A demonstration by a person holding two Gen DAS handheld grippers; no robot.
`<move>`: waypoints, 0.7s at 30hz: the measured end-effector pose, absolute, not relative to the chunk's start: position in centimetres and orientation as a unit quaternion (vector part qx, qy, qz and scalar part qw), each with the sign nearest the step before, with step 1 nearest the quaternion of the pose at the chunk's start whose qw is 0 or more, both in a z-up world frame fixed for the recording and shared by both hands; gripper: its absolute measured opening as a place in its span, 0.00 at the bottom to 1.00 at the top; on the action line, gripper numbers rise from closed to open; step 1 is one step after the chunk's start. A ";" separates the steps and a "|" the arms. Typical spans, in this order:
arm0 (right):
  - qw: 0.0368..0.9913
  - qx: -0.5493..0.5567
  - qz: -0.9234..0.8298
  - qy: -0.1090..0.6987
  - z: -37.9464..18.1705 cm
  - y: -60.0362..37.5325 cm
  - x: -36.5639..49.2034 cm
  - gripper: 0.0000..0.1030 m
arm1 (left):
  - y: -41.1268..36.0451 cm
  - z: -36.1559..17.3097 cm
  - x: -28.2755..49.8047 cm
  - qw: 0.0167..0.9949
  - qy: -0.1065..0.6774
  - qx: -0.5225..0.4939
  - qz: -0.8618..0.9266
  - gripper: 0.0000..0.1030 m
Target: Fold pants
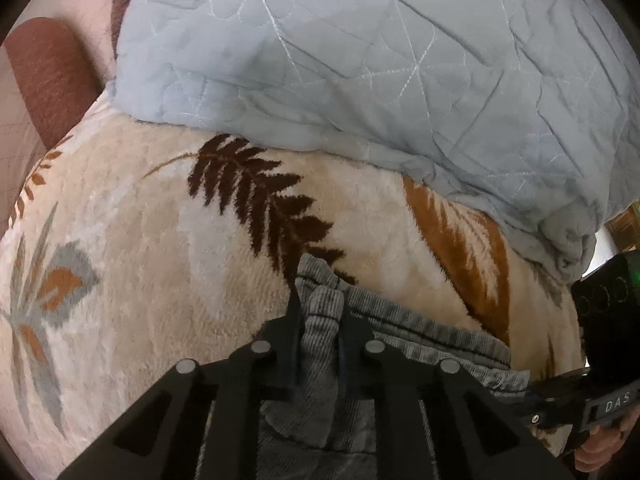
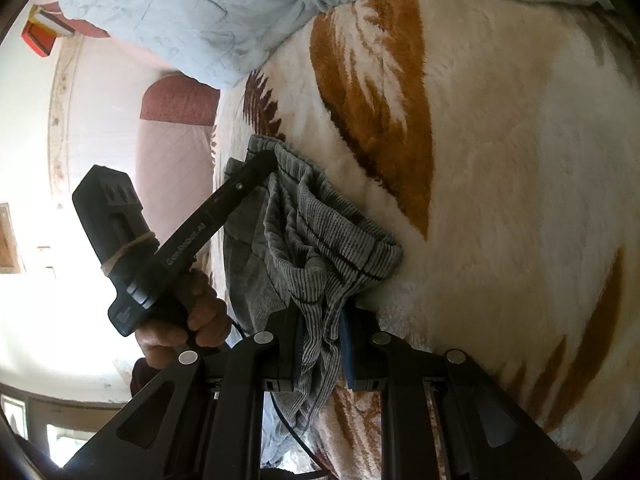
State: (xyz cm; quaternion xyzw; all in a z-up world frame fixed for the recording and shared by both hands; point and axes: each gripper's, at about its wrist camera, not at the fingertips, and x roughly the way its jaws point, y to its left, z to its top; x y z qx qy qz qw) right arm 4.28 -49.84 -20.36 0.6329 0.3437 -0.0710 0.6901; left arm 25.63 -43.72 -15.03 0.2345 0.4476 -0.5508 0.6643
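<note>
The pants (image 1: 404, 328) are grey ribbed corduroy with an elastic waistband, and they hang bunched over a fluffy cream blanket (image 1: 140, 260). My left gripper (image 1: 320, 312) is shut on one end of the waistband. My right gripper (image 2: 320, 320) is shut on the other end of the pants (image 2: 320, 240), with cloth pinched between its black and blue pads. In the right wrist view the left gripper (image 2: 264, 160) reaches in from the left, held by a hand, its tips buried in the waistband. The right gripper's body (image 1: 600, 360) shows at the right edge of the left wrist view.
A pale blue quilted comforter (image 1: 380, 60) lies piled at the far side of the cream leaf-patterned blanket (image 2: 500, 180). A reddish-brown headboard (image 1: 52, 76) stands at the far left. A bright wall with an orange box (image 2: 40, 36) lies beyond the bed.
</note>
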 end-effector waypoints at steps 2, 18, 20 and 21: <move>0.691 0.632 -0.071 0.343 -20.4 -49.8 4.1 0.14 | -43.7 -14.9 25.1 0.672 0.436 0.243 -0.547 0.14; 0.749 0.586 -0.041 0.307 -15.9 -47.4 4.6 0.14 | -35.8 -6.6 25.8 0.730 0.385 0.141 -0.547 0.13; 0.760 0.574 -0.029 0.303 -15.0 -46.5 4.7 0.14 | -34.2 -5.8 25.7 0.737 0.381 0.132 -0.542 0.14; 0.767 0.565 -0.021 0.302 -14.5 -45.9 4.9 0.14 | -33.2 -5.3 25.6 0.741 0.377 0.130 -0.540 0.14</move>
